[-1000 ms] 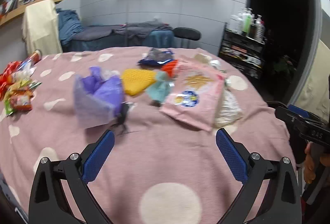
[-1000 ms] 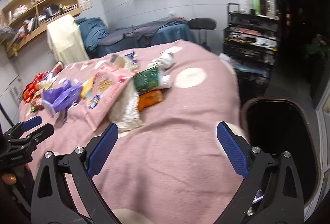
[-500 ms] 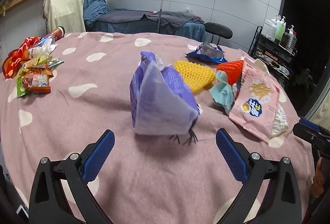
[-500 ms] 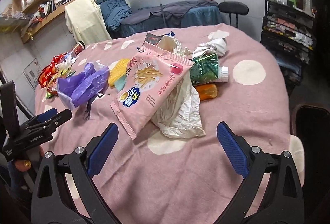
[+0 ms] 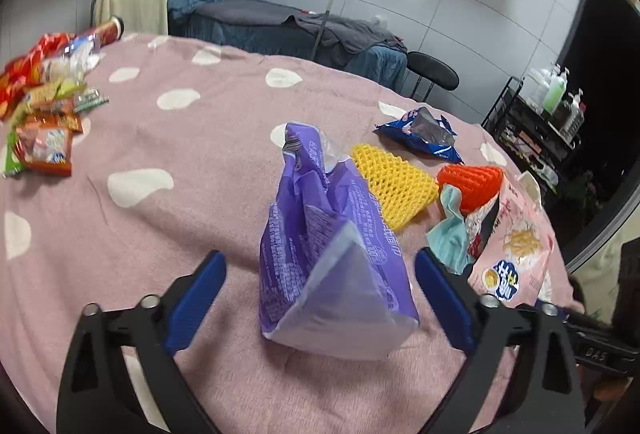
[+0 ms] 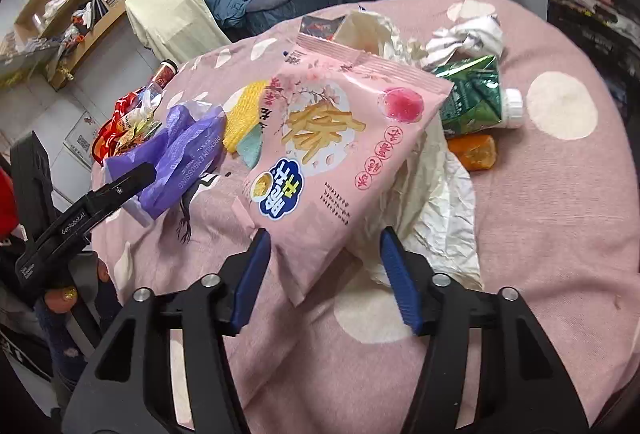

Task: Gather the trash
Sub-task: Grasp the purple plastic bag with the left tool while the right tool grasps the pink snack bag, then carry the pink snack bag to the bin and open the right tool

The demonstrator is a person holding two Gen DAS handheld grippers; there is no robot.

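A crumpled purple plastic bag [image 5: 324, 250] stands on the pink dotted tablecloth [image 5: 168, 218]. My left gripper [image 5: 320, 298] is open, its blue pads on either side of the bag's near end, not touching it. A pink snack bag [image 6: 328, 138] lies over crumpled white paper [image 6: 436, 210]. My right gripper [image 6: 326, 274] is open with the pink bag's lower corner between its jaws. The purple bag [image 6: 188, 158] and my left gripper's finger [image 6: 100, 202] show at the left of the right wrist view.
Yellow foam net [image 5: 392, 182], orange foam net [image 5: 472, 182], teal wrapper [image 5: 448, 234] and blue packet [image 5: 424, 134] lie beyond the purple bag. A green carton [image 6: 472, 98] and orange packet [image 6: 472, 154] lie right of the pink bag. Snack packets [image 5: 40, 122] sit far left.
Both grippers have moved forward. The left now straddles the purple bag. The right has closed partway and reached the pink snack bag's corner.
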